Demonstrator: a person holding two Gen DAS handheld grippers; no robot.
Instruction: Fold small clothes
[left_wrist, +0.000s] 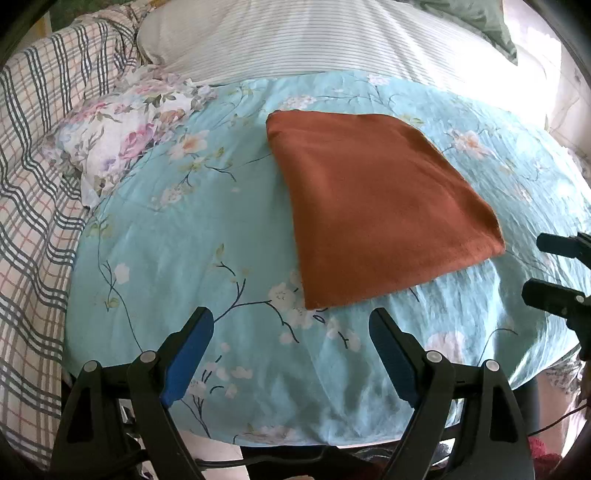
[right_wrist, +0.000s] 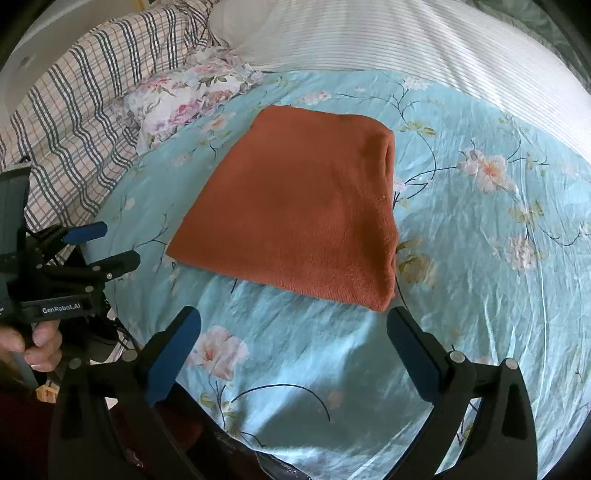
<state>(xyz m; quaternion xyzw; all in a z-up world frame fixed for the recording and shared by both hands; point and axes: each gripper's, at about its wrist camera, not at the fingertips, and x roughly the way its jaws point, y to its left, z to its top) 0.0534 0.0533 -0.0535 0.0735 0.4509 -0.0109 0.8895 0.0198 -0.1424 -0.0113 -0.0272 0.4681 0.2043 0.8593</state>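
A rust-orange garment (left_wrist: 373, 203) lies folded into a flat squarish pad on the light blue floral cover (left_wrist: 207, 229). In the left wrist view my left gripper (left_wrist: 291, 317) hangs open just short of the garment's near corner, nothing between its blue pads. The right gripper (left_wrist: 532, 267) shows at the right edge of that view, beside the garment's right corner. In the right wrist view the folded garment (right_wrist: 295, 214) fills the middle and my right gripper (right_wrist: 293, 317) stands wide open just in front of its near edge, holding nothing. The left gripper (right_wrist: 110, 247) is at the left there.
A plaid blanket (left_wrist: 33, 177) is bunched along the left side. A floral cloth (left_wrist: 122, 129) lies crumpled at the cover's far left. A white striped pillow (left_wrist: 314, 37) lies behind. A hand (right_wrist: 33, 345) grips the left tool's handle. The cover's near edge (left_wrist: 295, 439) drops off below the grippers.
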